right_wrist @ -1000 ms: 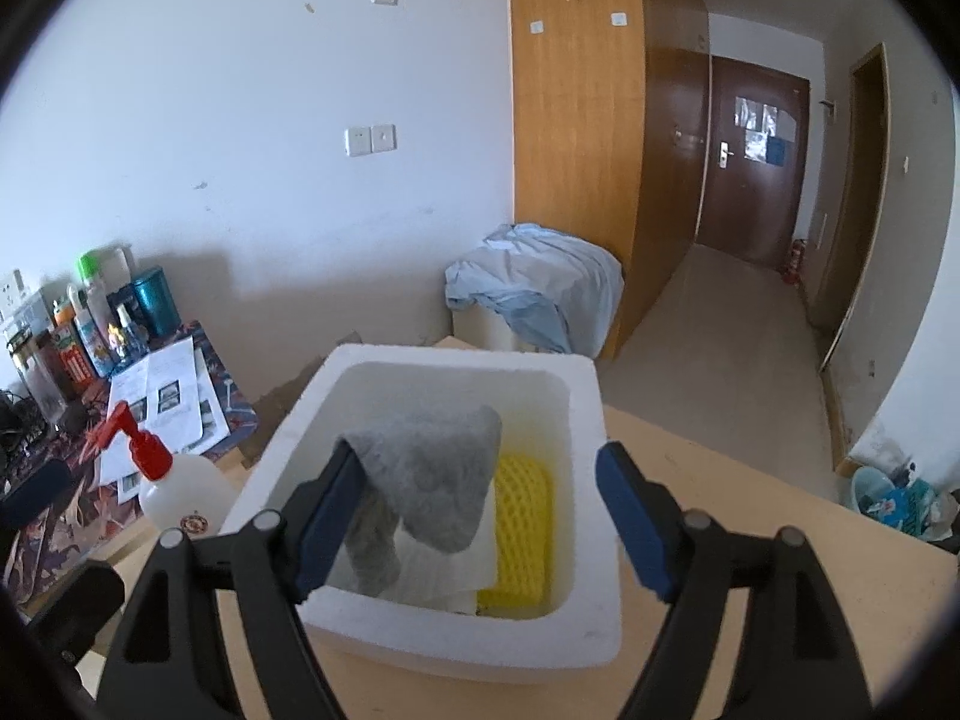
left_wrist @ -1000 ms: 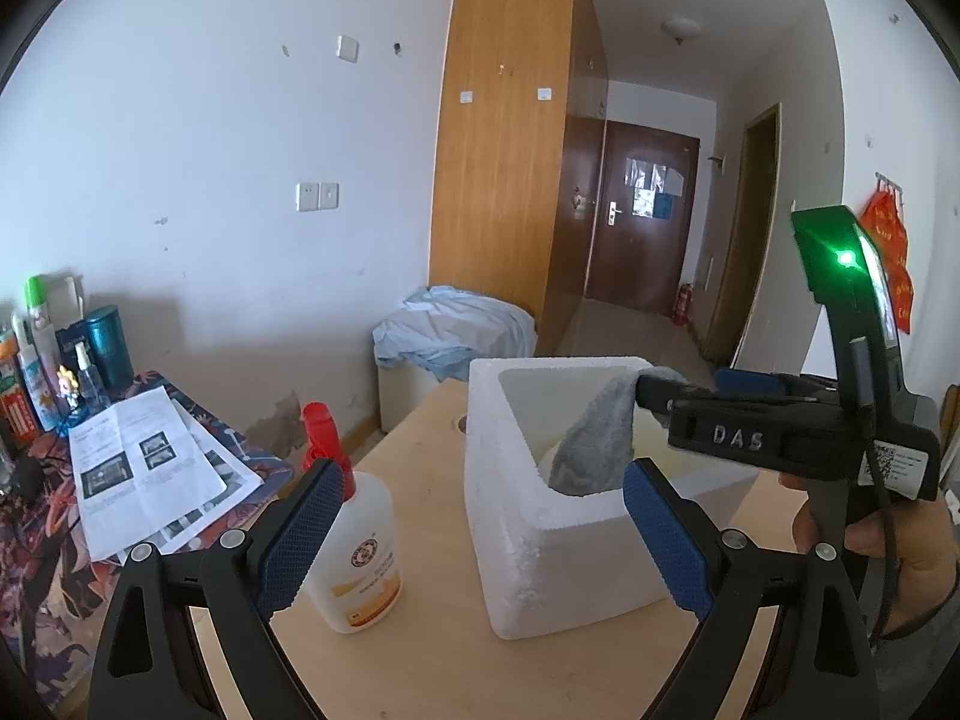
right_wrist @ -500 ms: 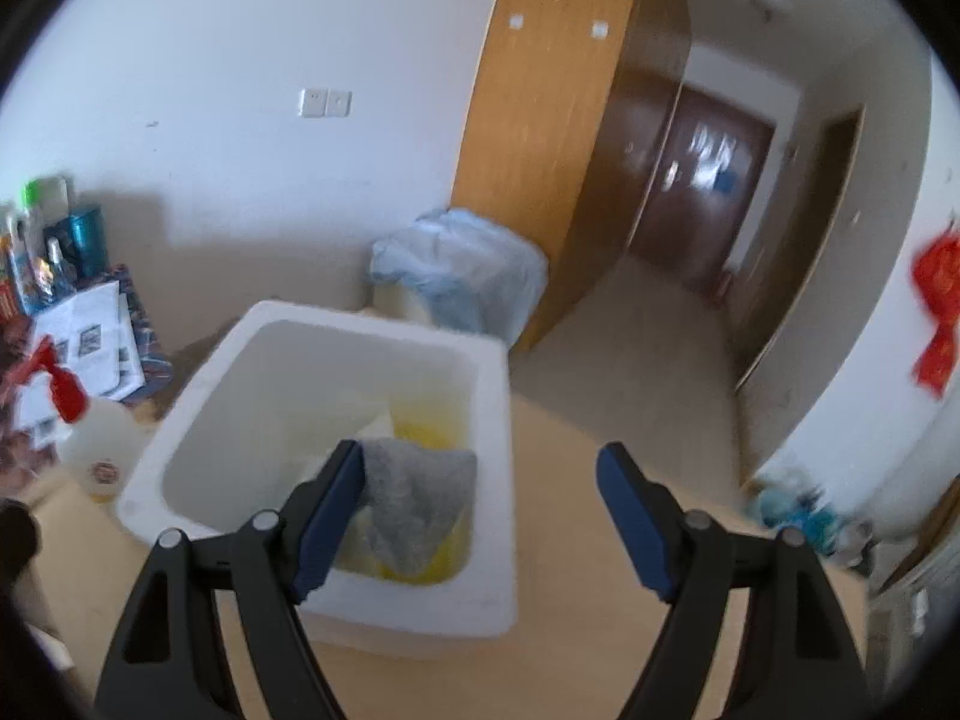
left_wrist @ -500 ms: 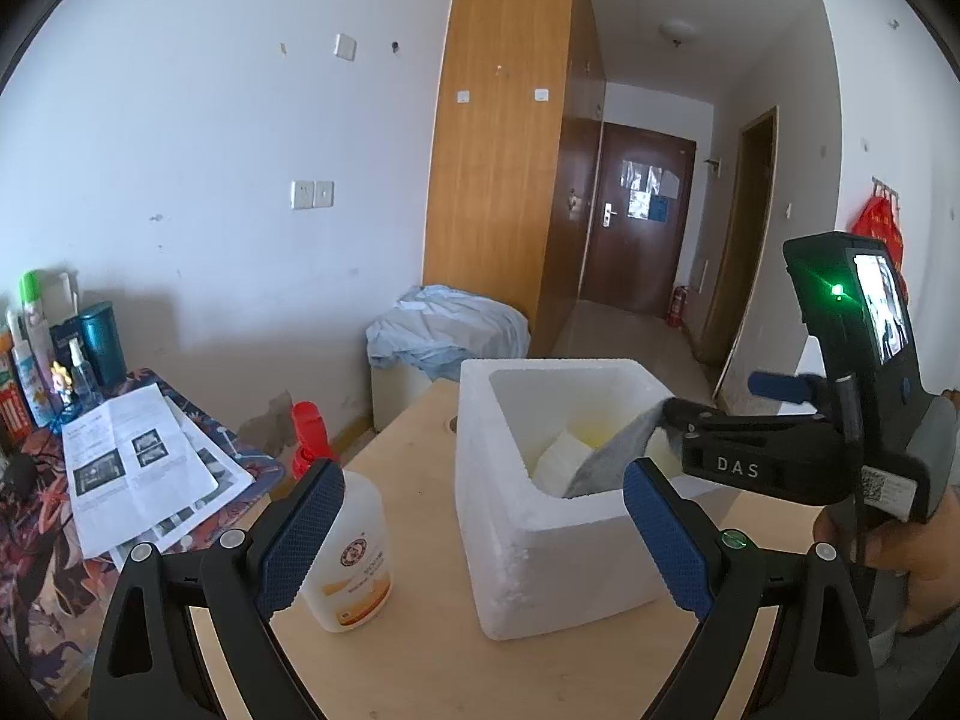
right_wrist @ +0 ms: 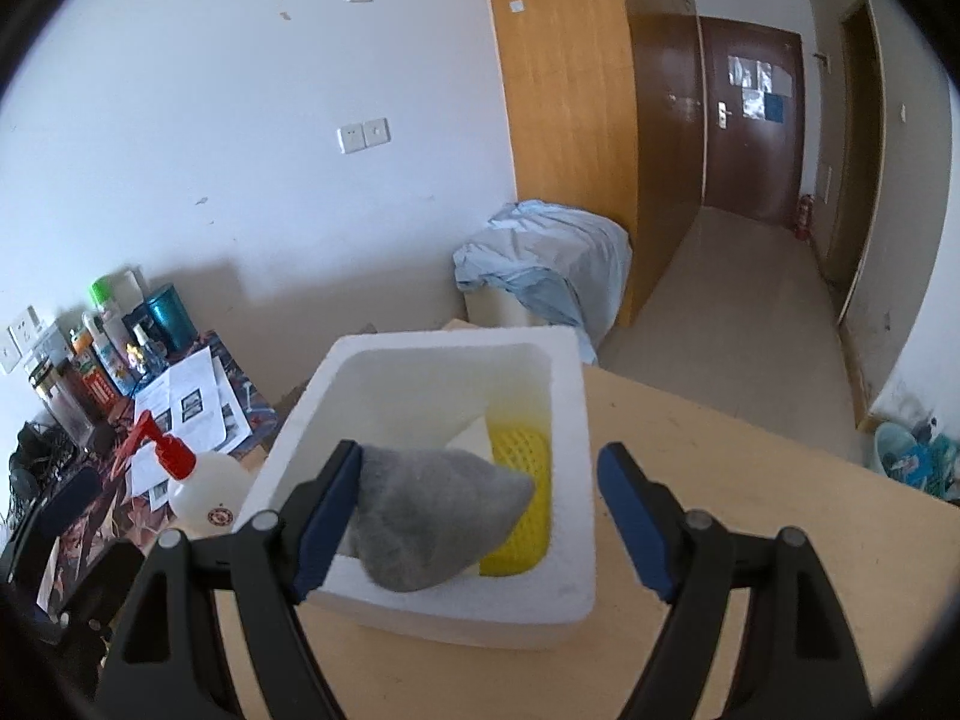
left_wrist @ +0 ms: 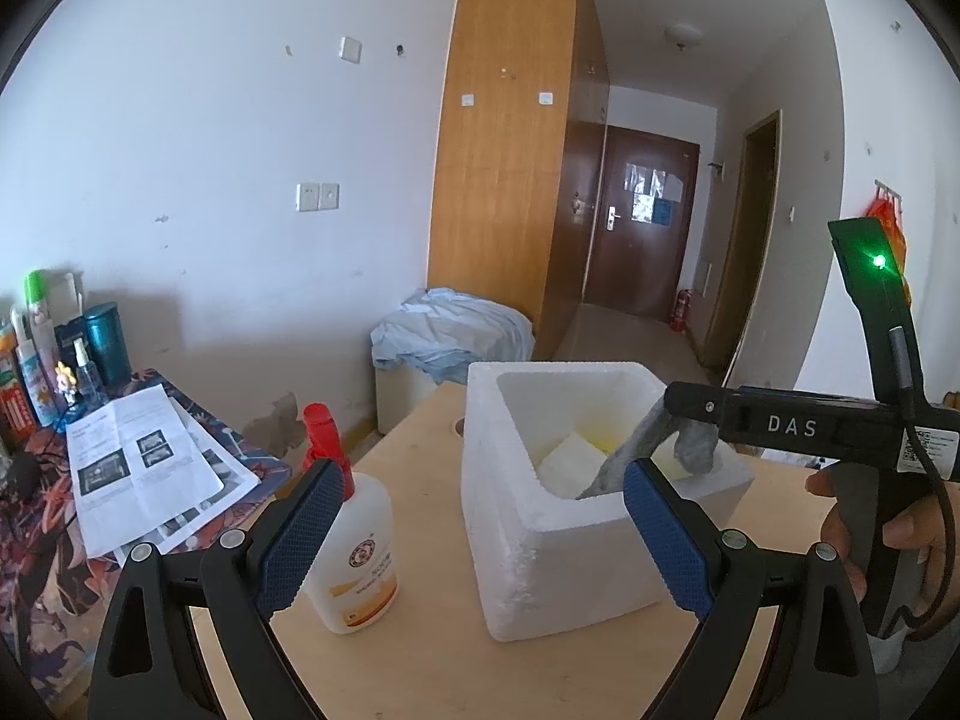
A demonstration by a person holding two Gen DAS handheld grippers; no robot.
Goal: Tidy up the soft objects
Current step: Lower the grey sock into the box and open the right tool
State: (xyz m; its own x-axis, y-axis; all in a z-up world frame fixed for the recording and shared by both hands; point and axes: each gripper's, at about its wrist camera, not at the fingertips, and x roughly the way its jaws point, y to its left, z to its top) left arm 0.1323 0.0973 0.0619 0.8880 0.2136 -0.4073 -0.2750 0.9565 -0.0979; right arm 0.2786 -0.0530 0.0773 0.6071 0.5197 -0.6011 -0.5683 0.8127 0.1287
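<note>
While the right gripper (right_wrist: 480,525) hangs over the near rim of the white square foam box (right_wrist: 576,480), its blue-padded jaws stand wide apart, not clamped on anything. A soft grey fleece cloth (right_wrist: 432,522) clings to the inner face of the left finger and droops over the box's near wall, partly inside, partly above the rim; the right finger is clear of it. Whether the cloth is stuck to the pad or just draped against it, can't tell.

In the left wrist view the same cloth (left_wrist: 642,450) hangs from the tip of the right gripper's black body down into the box (left_wrist: 540,540). A hand (left_wrist: 888,528) grips that tool's handle at the right edge.

Inside the box: a yellow mesh foam sleeve (right_wrist: 522,480) along the right wall, a flat white foam sheet (right_wrist: 474,438) beside it, both partly under the cloth.

The left gripper (left_wrist: 480,531) is low at the front of the light wooden table (left_wrist: 420,660), jaws spread, nothing between the pads. A white plastic bottle with a red pump cap (left_wrist: 354,546) stands upright just left of the box, apart from it, behind the left finger.

Printed paper sheets (left_wrist: 144,462) lie on a patterned cloth to the left.
</note>
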